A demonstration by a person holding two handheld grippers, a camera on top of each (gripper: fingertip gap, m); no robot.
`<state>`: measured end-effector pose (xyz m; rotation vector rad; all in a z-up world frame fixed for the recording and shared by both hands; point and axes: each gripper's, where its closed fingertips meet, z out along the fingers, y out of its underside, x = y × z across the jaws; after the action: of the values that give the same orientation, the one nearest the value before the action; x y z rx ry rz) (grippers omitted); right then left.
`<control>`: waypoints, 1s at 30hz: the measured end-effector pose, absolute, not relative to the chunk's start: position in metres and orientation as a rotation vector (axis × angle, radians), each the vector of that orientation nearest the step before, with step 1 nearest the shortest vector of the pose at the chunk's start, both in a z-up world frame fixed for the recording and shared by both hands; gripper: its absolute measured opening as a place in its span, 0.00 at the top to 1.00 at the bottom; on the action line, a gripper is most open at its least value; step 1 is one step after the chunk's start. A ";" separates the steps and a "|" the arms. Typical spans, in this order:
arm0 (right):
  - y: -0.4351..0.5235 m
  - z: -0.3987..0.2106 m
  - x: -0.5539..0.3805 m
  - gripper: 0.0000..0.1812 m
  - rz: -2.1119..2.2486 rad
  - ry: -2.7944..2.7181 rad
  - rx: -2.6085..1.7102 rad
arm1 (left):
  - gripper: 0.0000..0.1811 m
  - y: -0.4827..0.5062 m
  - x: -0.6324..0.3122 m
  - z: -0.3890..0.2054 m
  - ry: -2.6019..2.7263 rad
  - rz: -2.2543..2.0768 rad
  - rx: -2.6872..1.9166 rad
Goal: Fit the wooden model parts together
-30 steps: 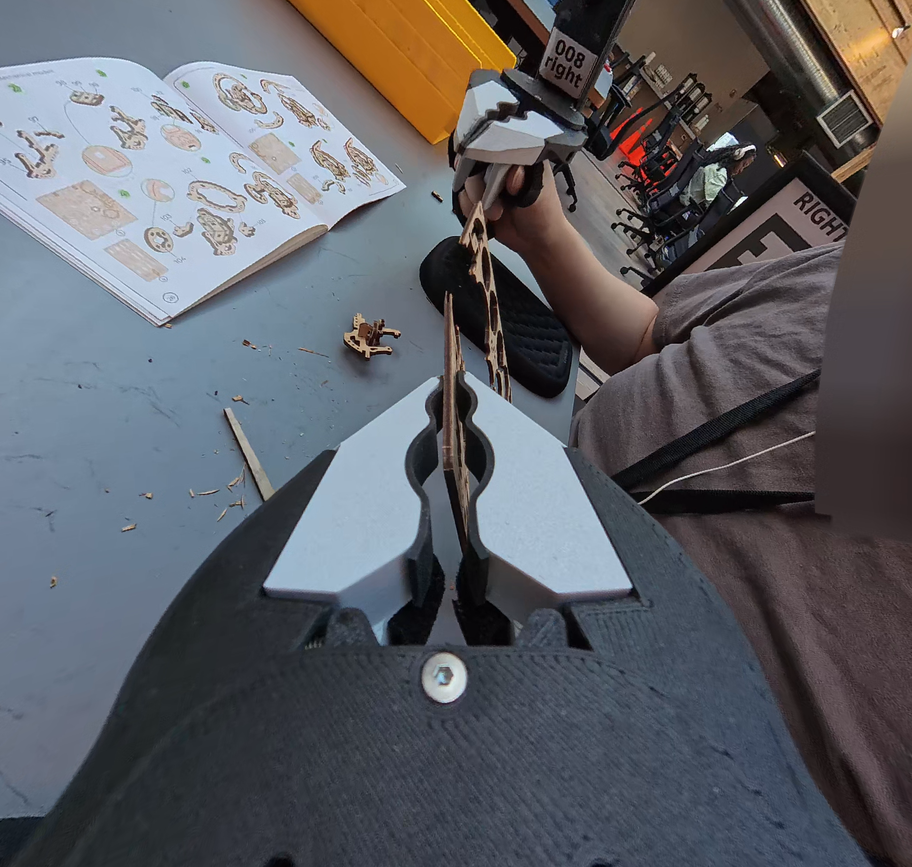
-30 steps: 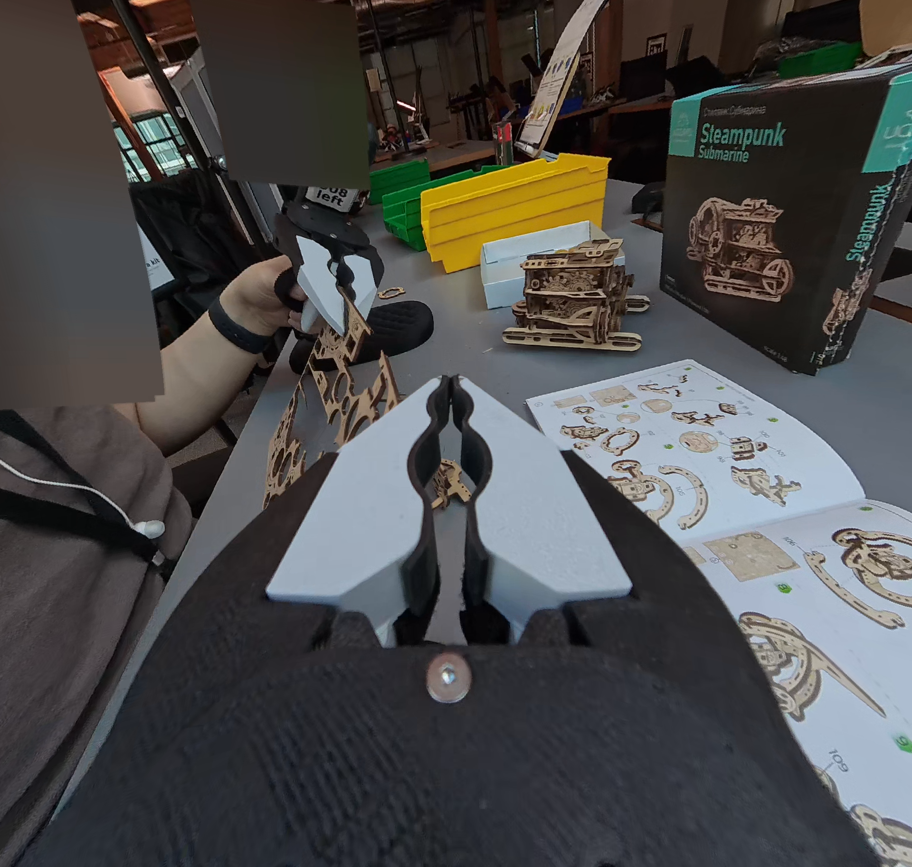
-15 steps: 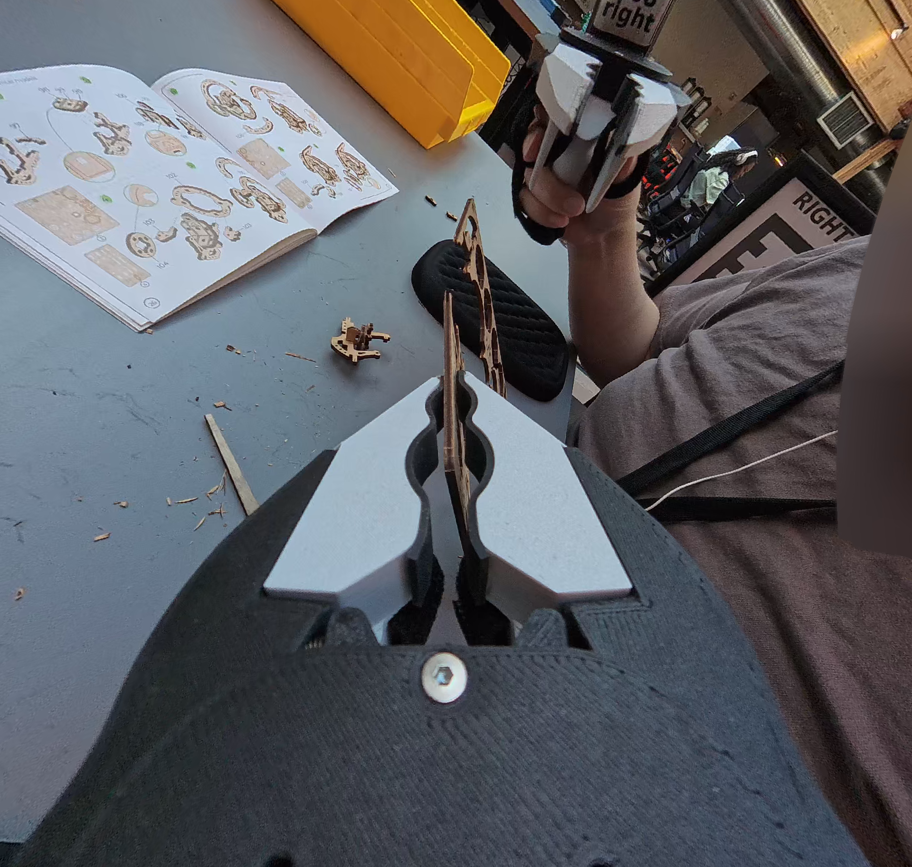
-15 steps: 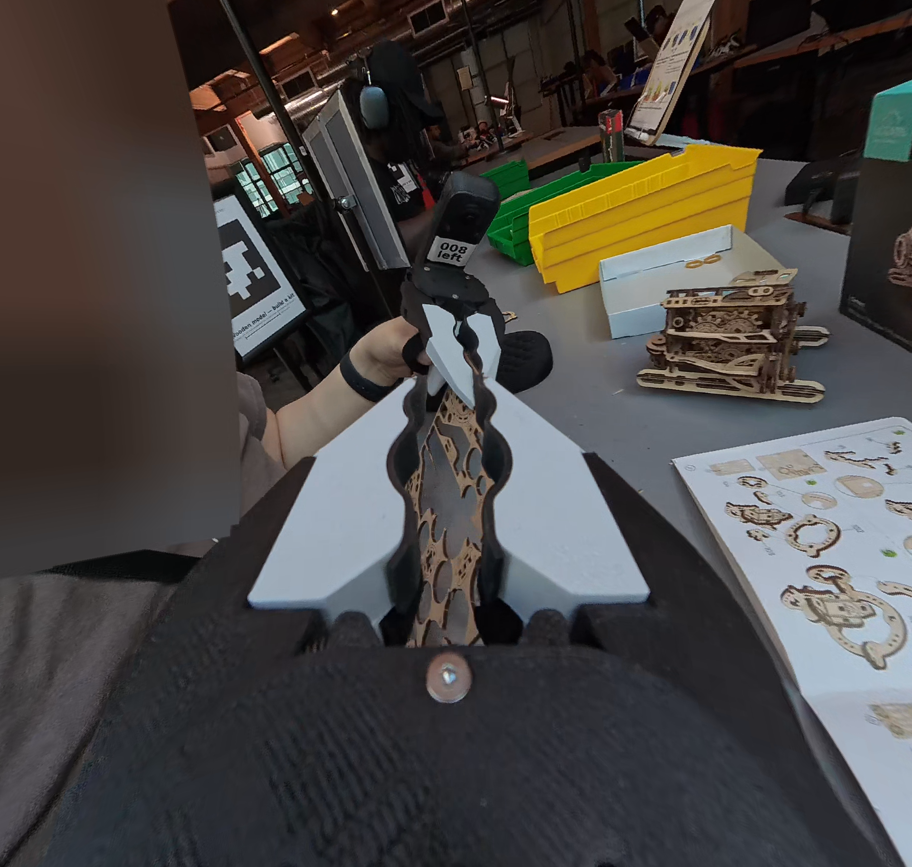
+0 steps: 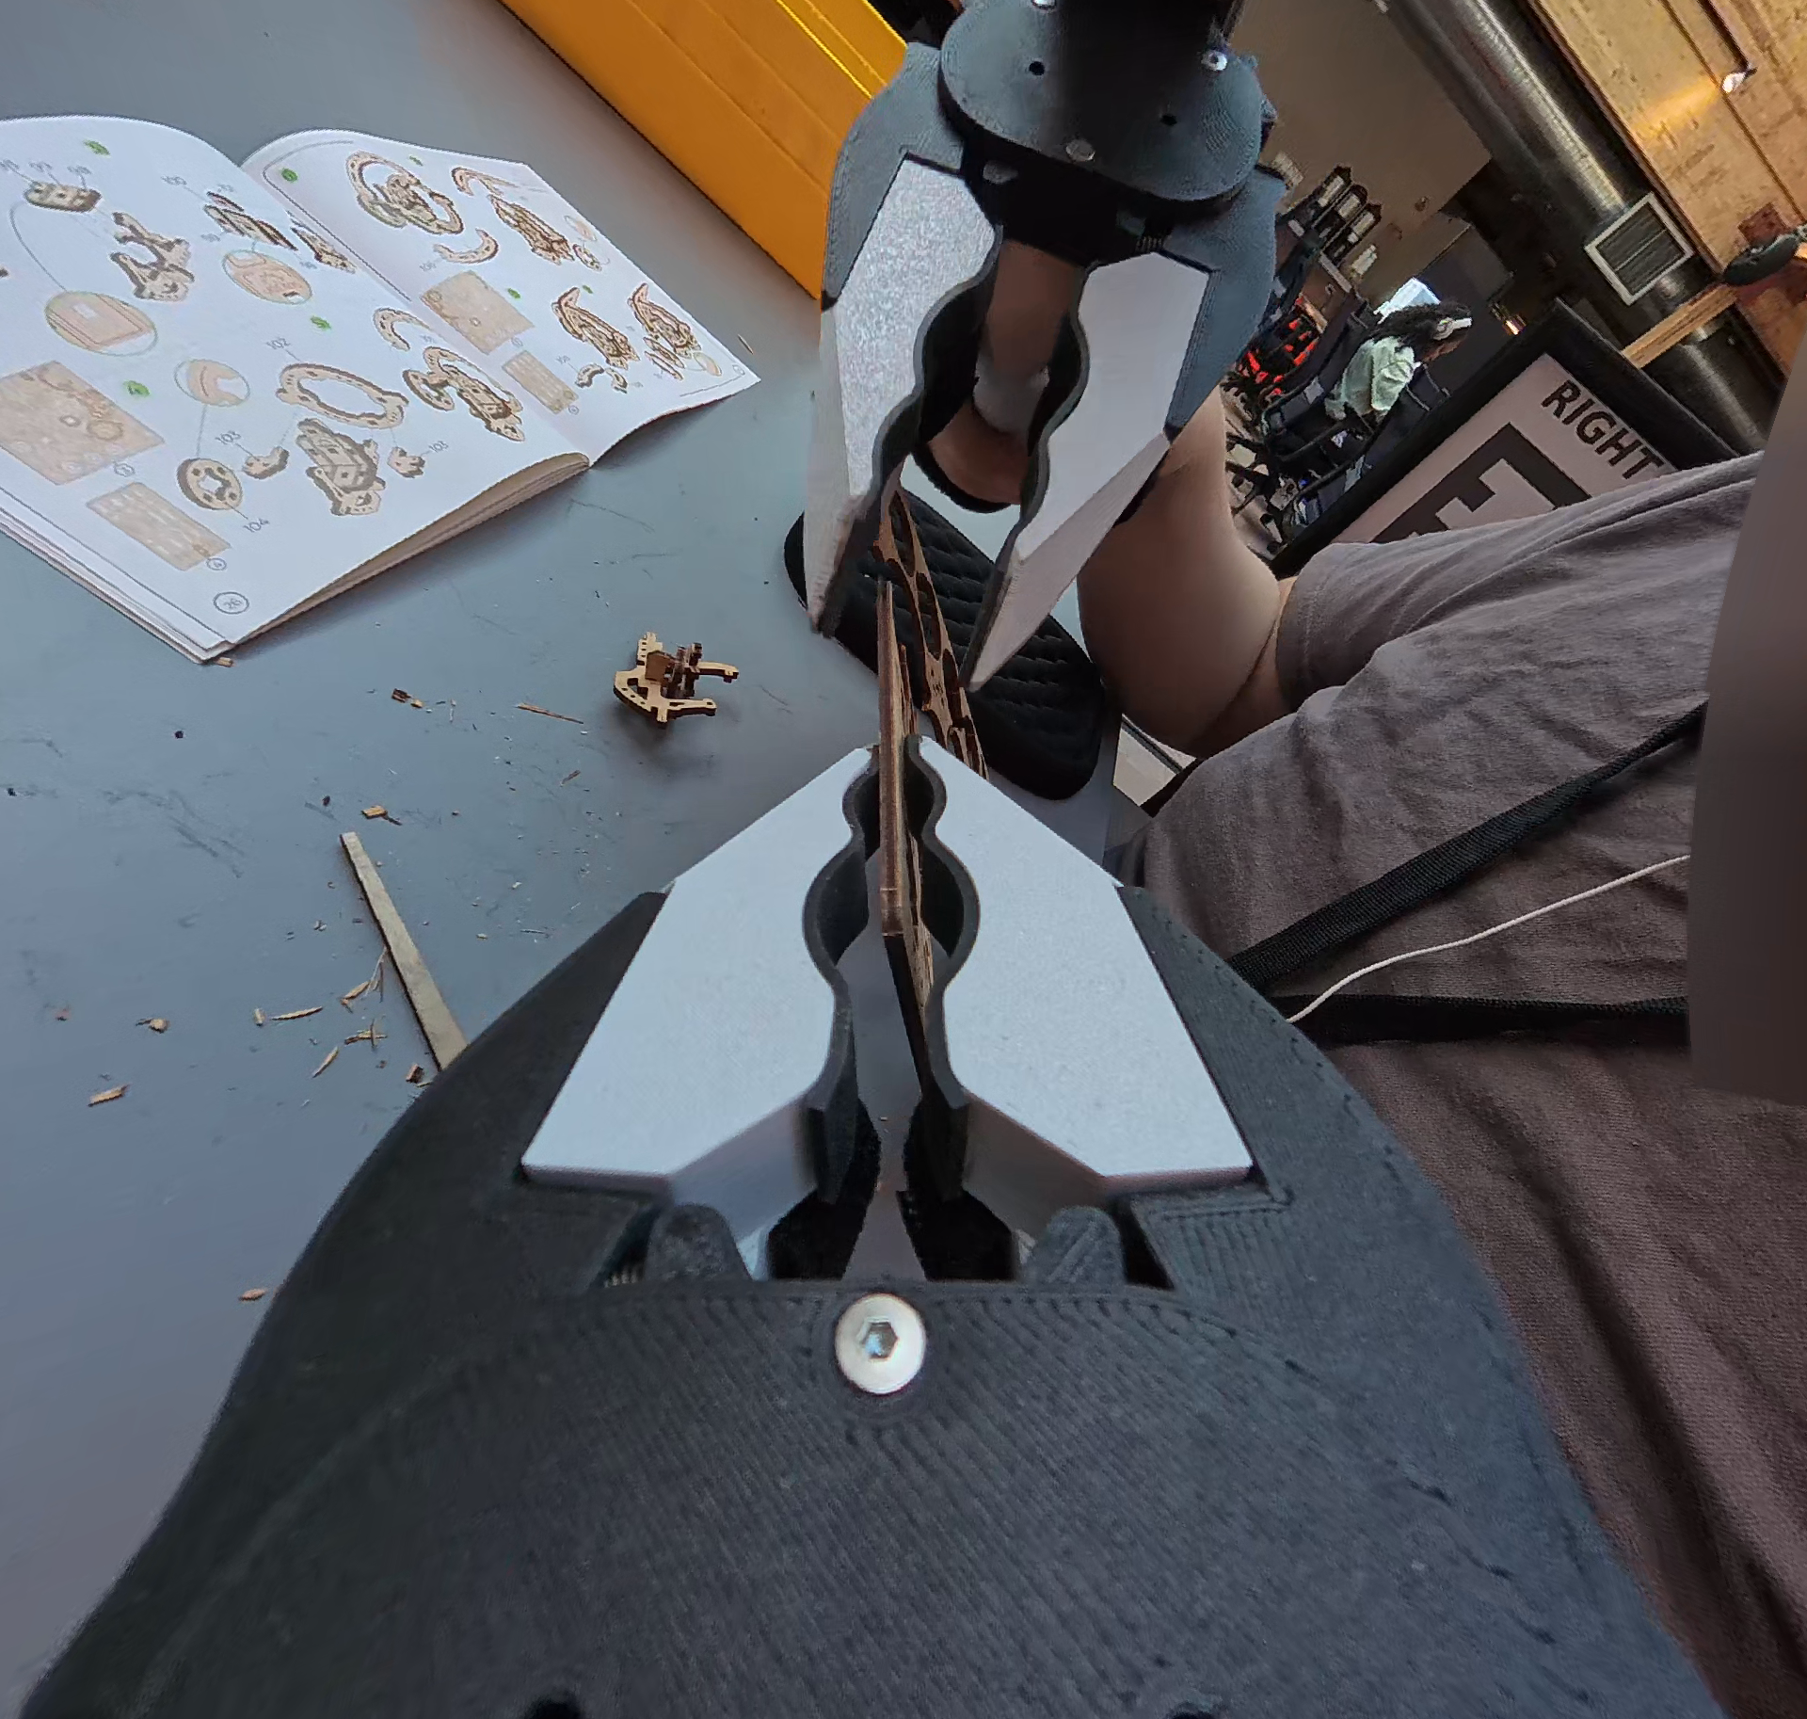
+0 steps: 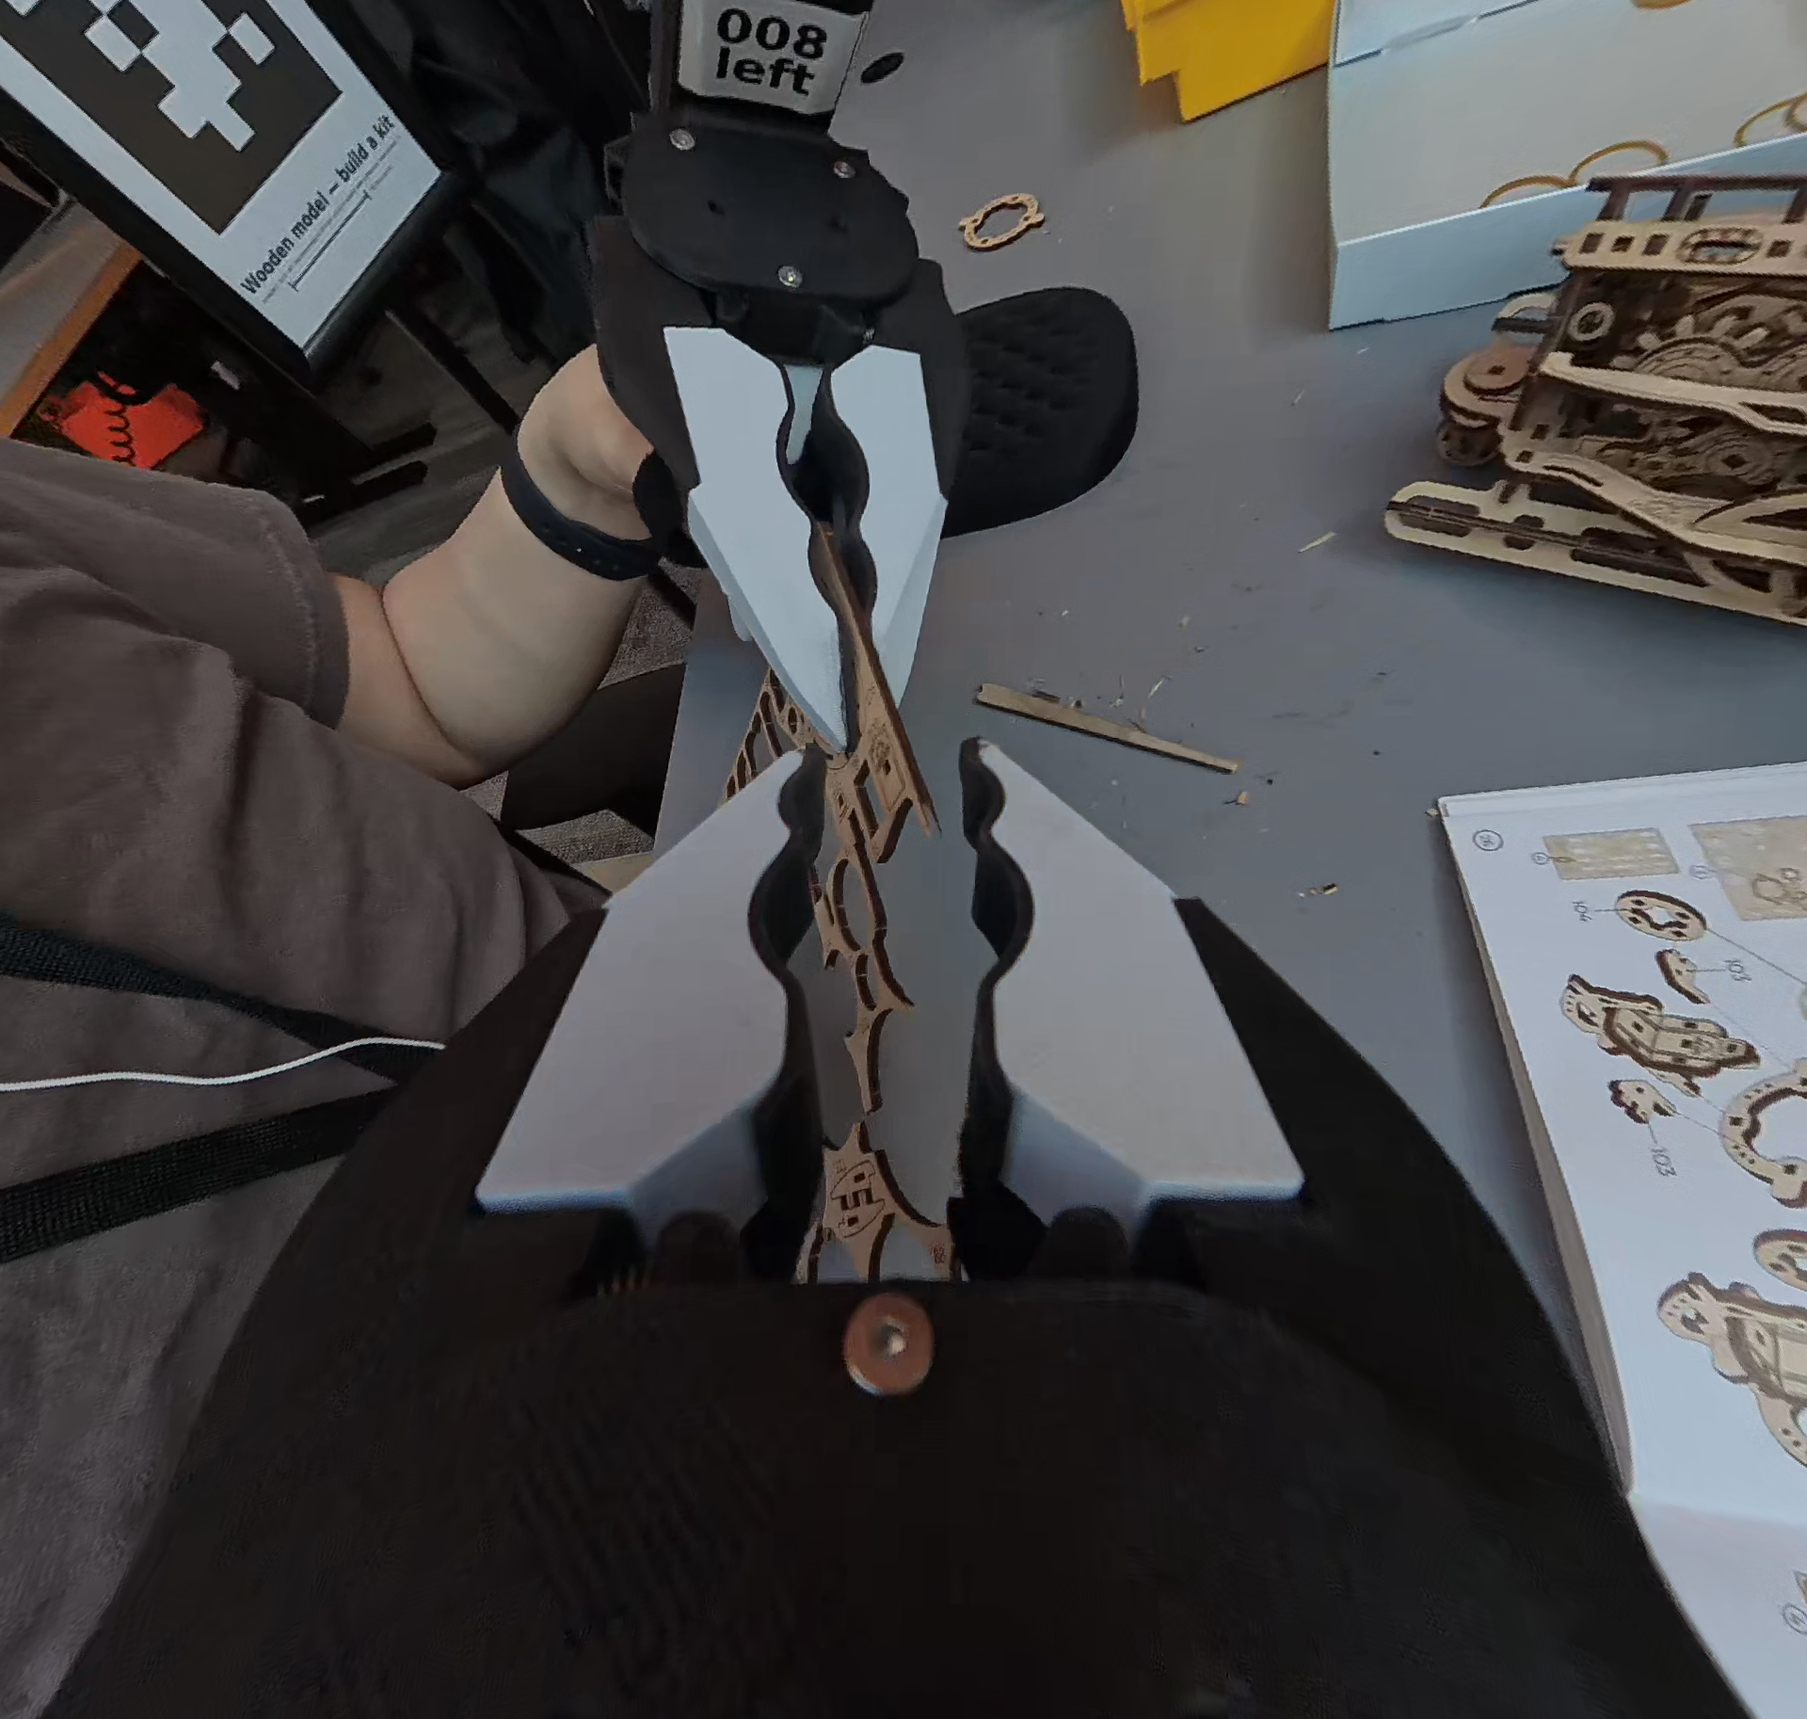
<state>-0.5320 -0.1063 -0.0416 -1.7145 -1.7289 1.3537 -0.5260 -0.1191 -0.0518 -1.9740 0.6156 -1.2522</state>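
My left gripper (image 5: 892,755) is shut on a thin laser-cut wooden sheet (image 5: 898,684), which I see edge-on sticking up and forward from its tips. My right gripper (image 6: 890,758) is open, with its fingers on either side of the sheet (image 6: 865,978) and not touching it. In the left wrist view the right gripper (image 5: 914,640) hangs point-down over the sheet's far end. In the right wrist view the left gripper (image 6: 853,709) faces me, clamped on the sheet. A small wooden sub-assembly (image 5: 671,679) lies on the grey table (image 5: 196,890).
An open instruction booklet (image 5: 293,352) and a yellow bin (image 5: 684,39) lie beyond. A black pad (image 5: 1027,694) sits at the table edge. A partly built wooden model (image 6: 1643,440), a white box (image 6: 1467,107), a wooden ring (image 6: 999,223), a wood strip (image 5: 401,948) and splinters are about. The person's torso is close. Less than 4 cm separates the two grippers' tips. The partly built wooden model (image 6: 1643,440) is about equally far from each gripper, around 20 centimeters.
My right gripper let go of the sheet's top, opened and lifted away, then came back down with its jaws straddling the sheet. My left gripper kept its hold and hardly moved.
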 end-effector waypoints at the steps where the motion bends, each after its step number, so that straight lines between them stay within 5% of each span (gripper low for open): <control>1: -0.110 -0.044 -0.532 0.87 1.363 -1.770 -1.714 | 1.00 -0.120 -0.526 -0.052 0.615 -1.253 -1.973; 7: -0.115 -0.046 -0.536 0.97 1.375 -1.826 -1.682 | 0.99 -0.126 -0.526 -0.053 0.633 -1.242 -1.968; 10: -0.116 -0.046 -0.536 0.98 1.351 -1.846 -1.663 | 0.91 -0.120 -0.528 -0.053 0.606 -1.204 -1.953; 15: -0.116 -0.044 -0.537 0.98 1.373 -1.835 -1.651 | 1.00 -0.119 -0.528 -0.046 0.596 -1.273 -1.903; 30: -0.116 -0.055 -0.535 0.98 1.349 -1.860 -1.674 | 1.00 -0.117 -0.523 -0.054 0.628 -1.217 -1.920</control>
<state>-0.5348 -0.1164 -0.0554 -1.6737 -1.8600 1.3490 -0.5230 -0.1173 -0.0543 -1.9197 0.6280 -1.2174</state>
